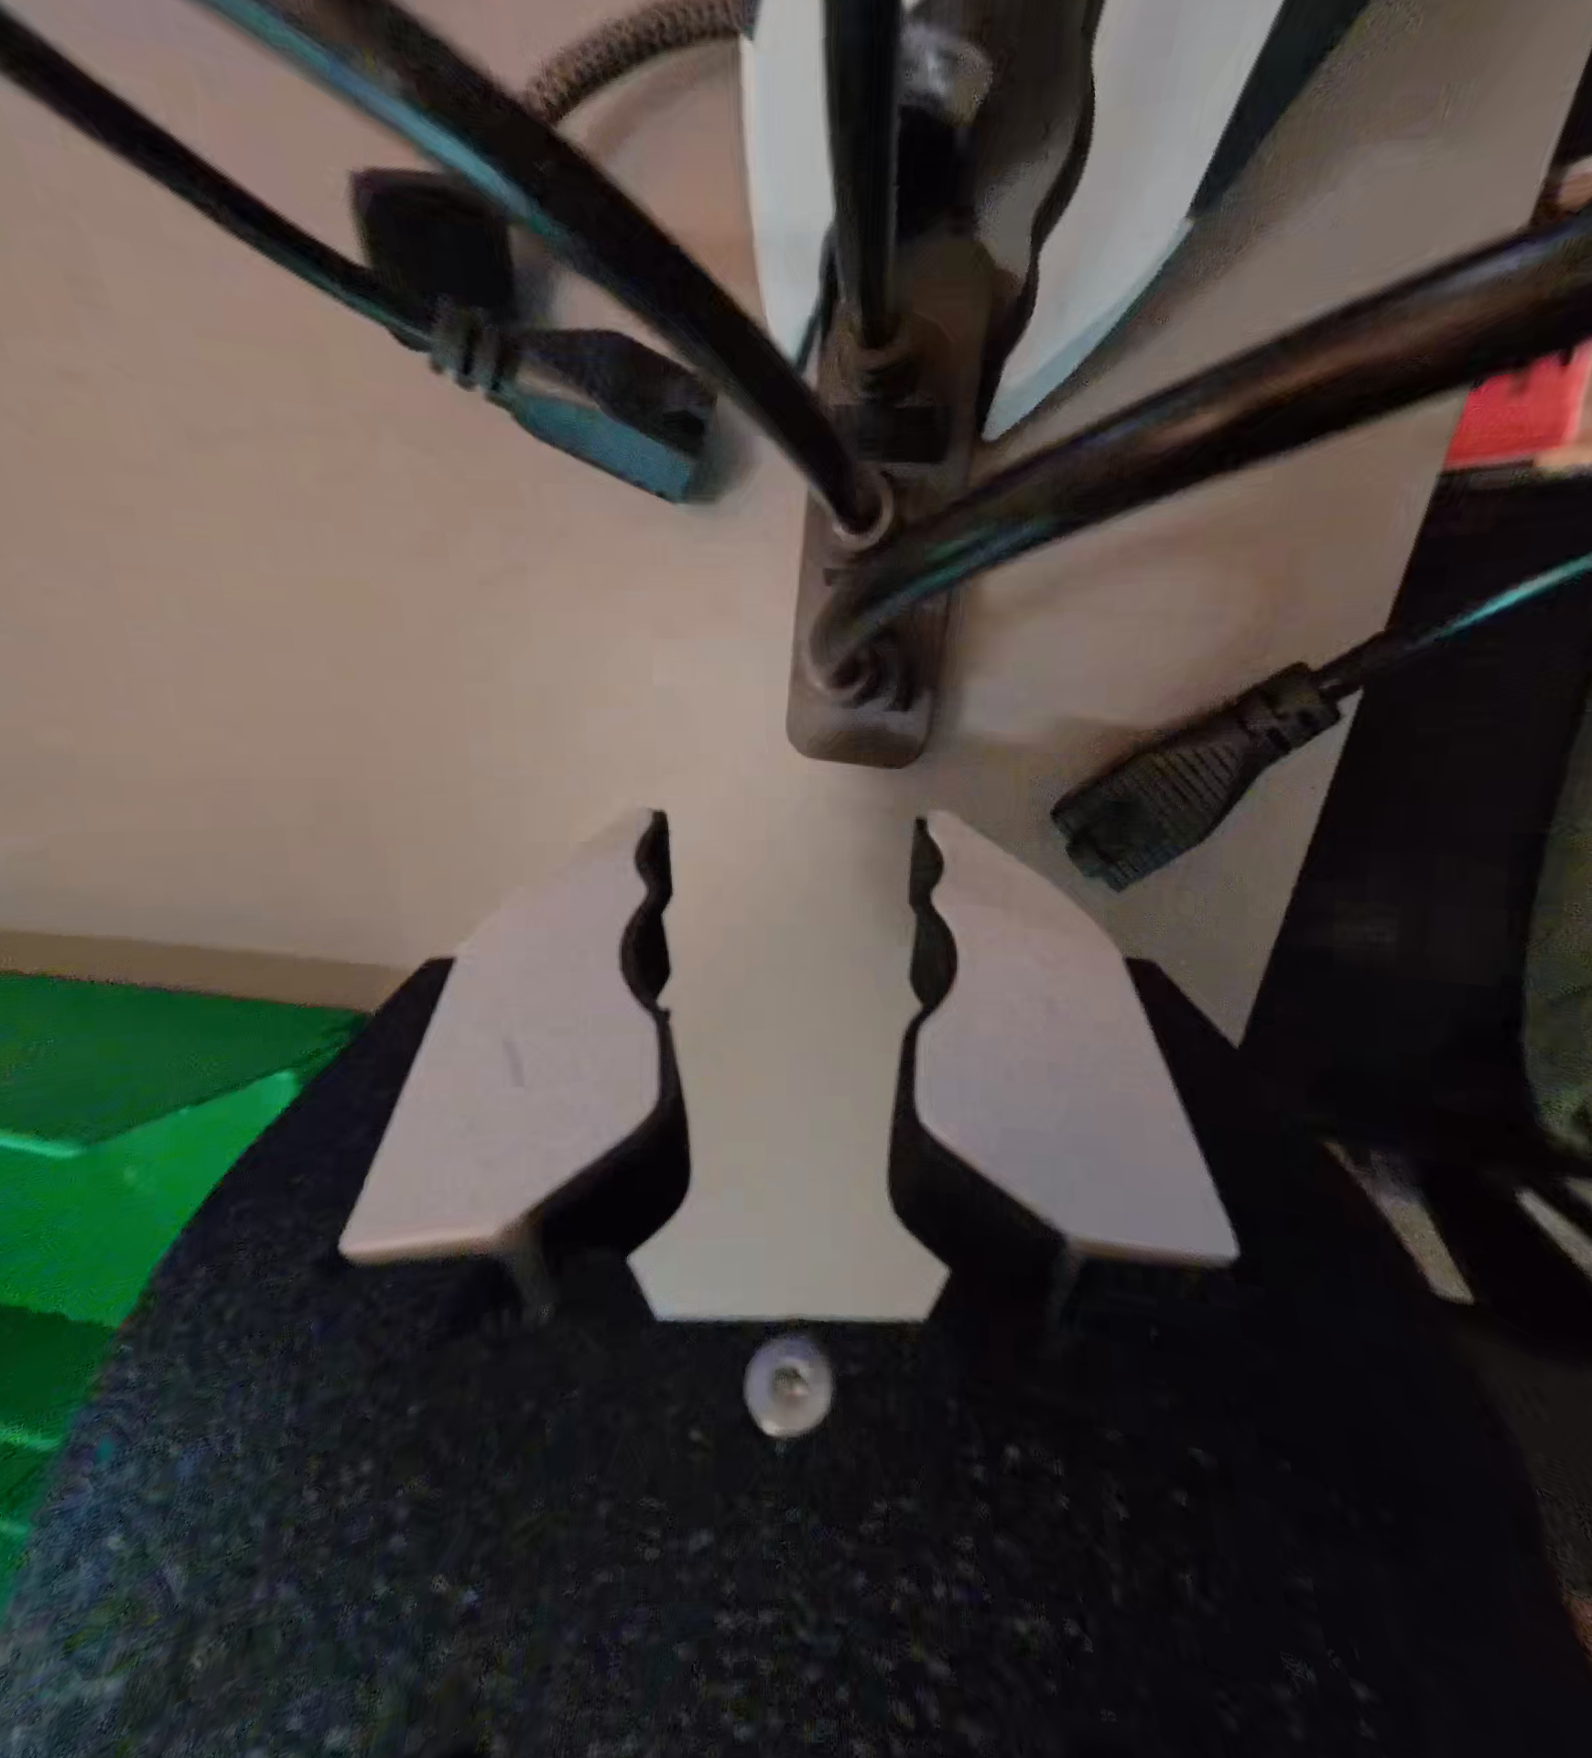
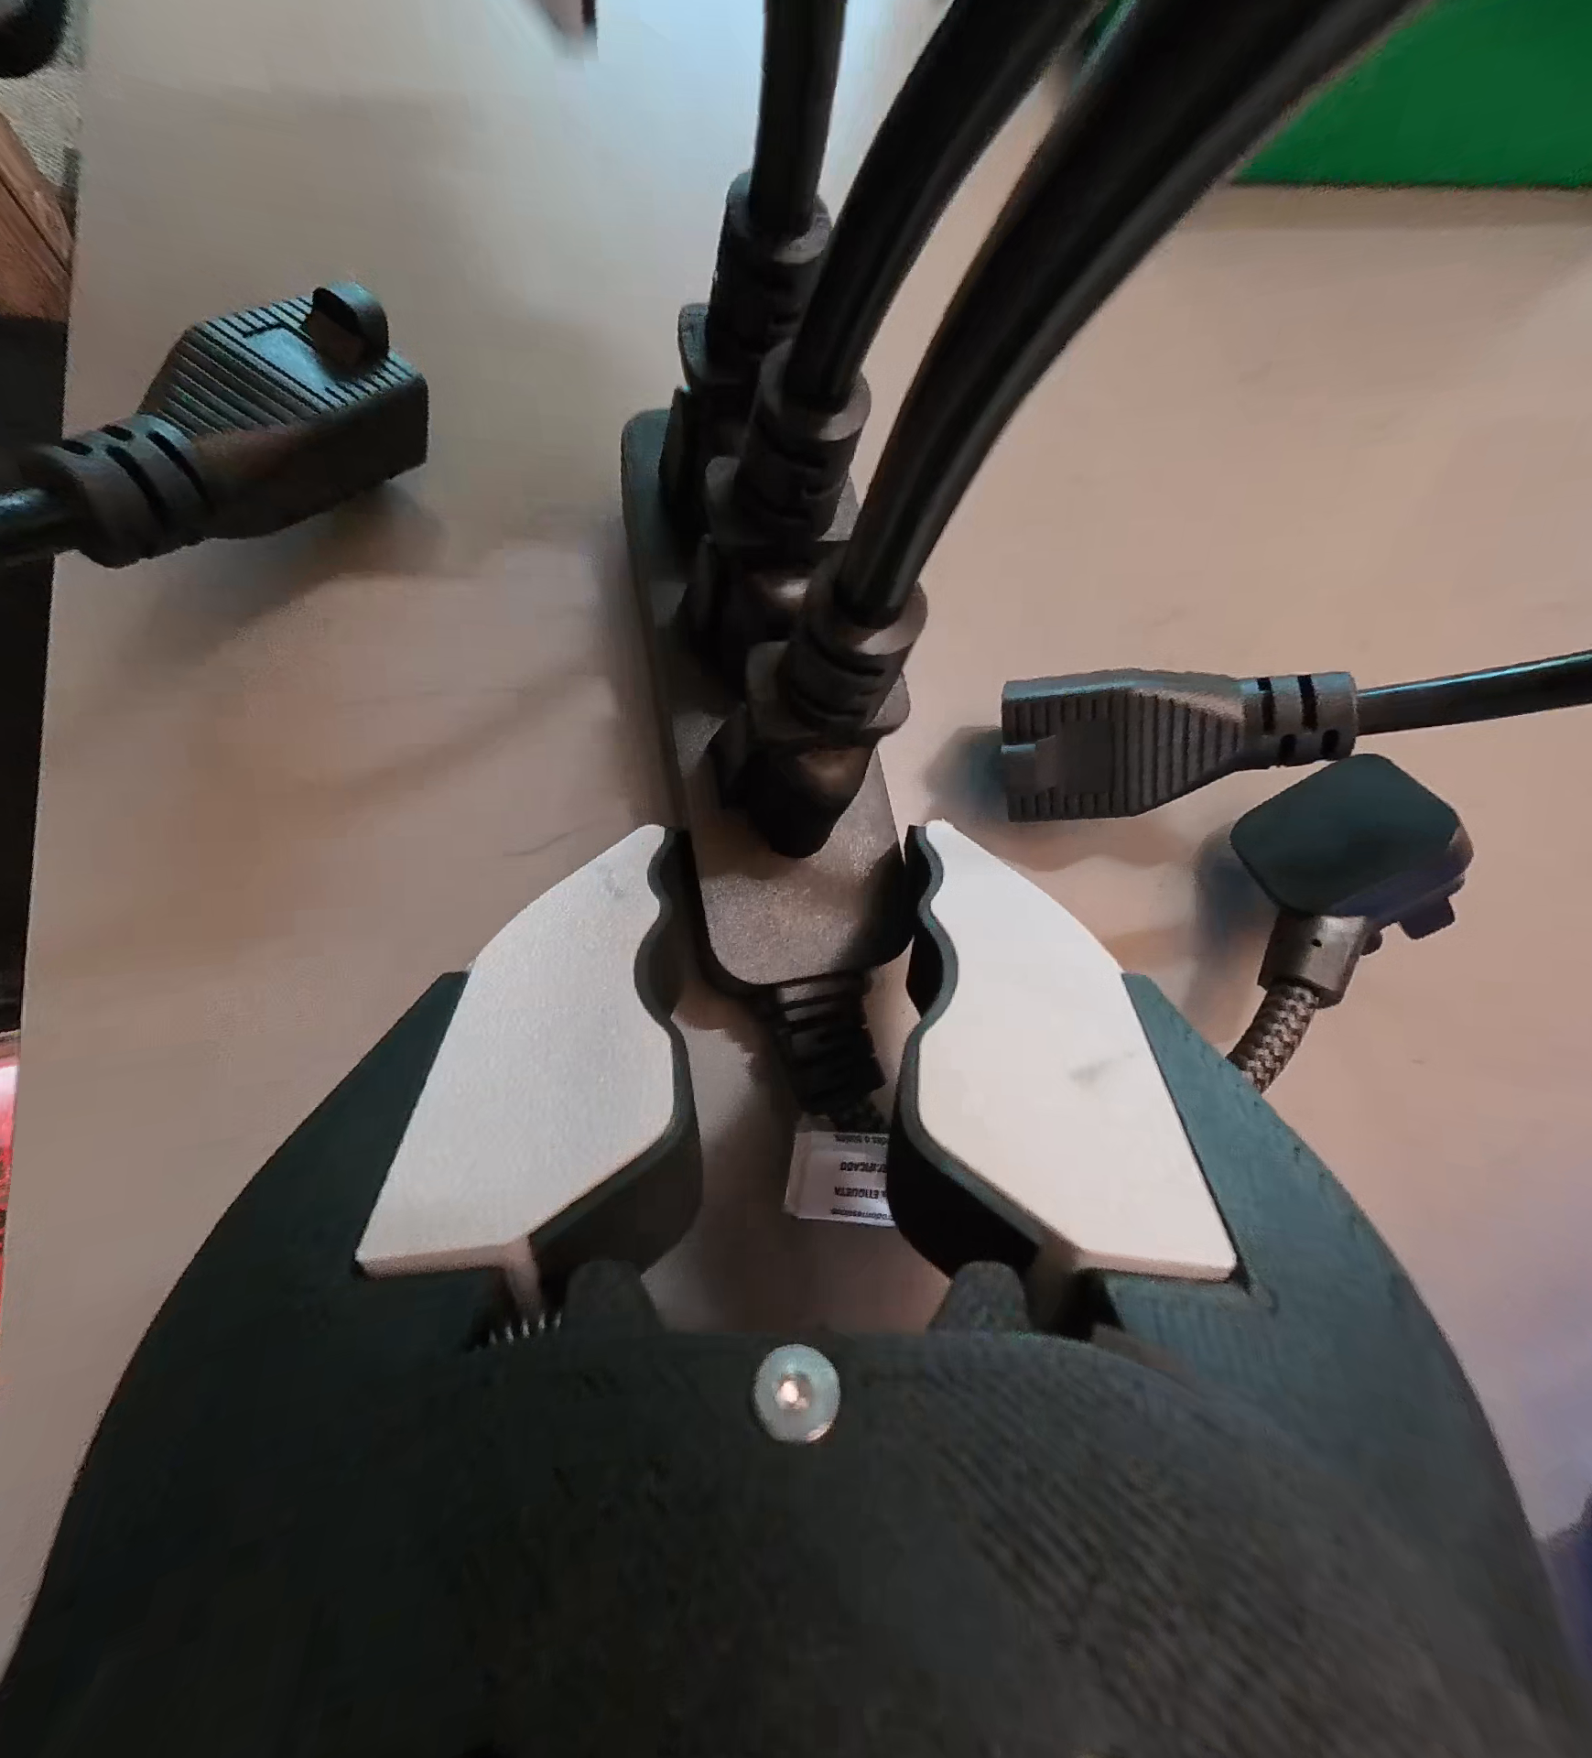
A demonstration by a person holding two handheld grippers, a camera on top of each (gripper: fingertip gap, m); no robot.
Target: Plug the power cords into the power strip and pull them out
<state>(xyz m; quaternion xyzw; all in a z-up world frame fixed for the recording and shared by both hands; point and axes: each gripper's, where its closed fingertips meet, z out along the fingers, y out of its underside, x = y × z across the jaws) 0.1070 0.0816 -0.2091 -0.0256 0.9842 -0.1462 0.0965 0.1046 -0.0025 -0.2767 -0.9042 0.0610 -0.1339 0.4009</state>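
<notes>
Left hand-held gripper: I see both pale fingers in the lower centre of the left wrist view, spread apart with a clear gap between the tips. Nothing sits between them. The black body fills the lower part of the frame, with one screw at its centre line.

Right hand-held gripper: I see both pale fingers in the centre of the right wrist view, closed inward, each tip touching a side of the power strip. The black body fills the lower frame. The gripper points toward the top of the frame.
</notes>
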